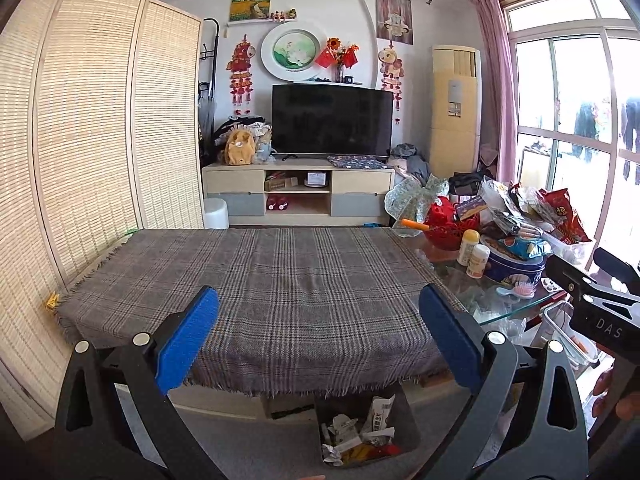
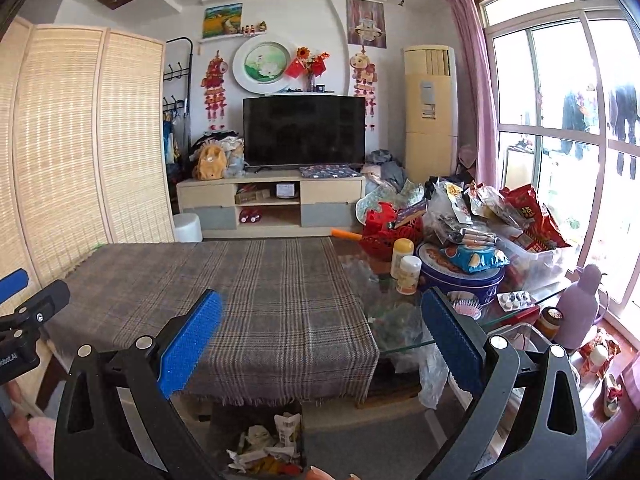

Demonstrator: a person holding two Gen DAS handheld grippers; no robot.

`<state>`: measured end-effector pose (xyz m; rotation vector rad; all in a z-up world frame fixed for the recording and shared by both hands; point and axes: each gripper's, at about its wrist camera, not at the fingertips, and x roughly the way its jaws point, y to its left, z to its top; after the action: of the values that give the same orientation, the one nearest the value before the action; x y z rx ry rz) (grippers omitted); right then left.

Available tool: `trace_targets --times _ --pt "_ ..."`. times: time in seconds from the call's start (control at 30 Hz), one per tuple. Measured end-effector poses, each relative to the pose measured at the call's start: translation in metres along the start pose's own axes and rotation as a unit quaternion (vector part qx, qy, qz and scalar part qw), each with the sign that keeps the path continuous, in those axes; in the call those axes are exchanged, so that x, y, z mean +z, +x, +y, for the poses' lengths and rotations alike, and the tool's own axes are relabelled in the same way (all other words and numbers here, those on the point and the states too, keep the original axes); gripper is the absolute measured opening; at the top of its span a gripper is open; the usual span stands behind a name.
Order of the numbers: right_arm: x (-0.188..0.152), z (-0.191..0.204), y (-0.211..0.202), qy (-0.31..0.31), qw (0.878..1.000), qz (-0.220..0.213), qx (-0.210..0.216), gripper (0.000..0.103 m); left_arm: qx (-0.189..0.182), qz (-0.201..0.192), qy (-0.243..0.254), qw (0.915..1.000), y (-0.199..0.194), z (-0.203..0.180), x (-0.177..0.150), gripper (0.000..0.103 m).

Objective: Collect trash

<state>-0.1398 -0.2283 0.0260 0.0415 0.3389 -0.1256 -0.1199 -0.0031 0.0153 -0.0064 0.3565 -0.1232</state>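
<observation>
A dark bin stands on the floor below the table's near edge. It holds crumpled paper and wrappers, also seen in the right wrist view. My left gripper is open and empty, held above the plaid cloth near the front edge. My right gripper is open and empty, over the cloth's right edge. The right gripper's body shows at the left wrist view's right edge; the left gripper shows at the right wrist view's left edge.
The glass table's right part carries a blue tin, two small bottles, a red basket and a pile of snack bags. A bamboo screen stands left. A TV cabinet is behind.
</observation>
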Motion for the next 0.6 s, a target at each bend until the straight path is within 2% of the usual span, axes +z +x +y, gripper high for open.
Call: trace_targets --times 0.6 --pt "-0.0028 0.0052 0.0015 0.001 1.0 0.008 0.009 0.1 -0.004 -0.001 -0.001 1.0 -0.0028 0.0039 0.0 0.095"
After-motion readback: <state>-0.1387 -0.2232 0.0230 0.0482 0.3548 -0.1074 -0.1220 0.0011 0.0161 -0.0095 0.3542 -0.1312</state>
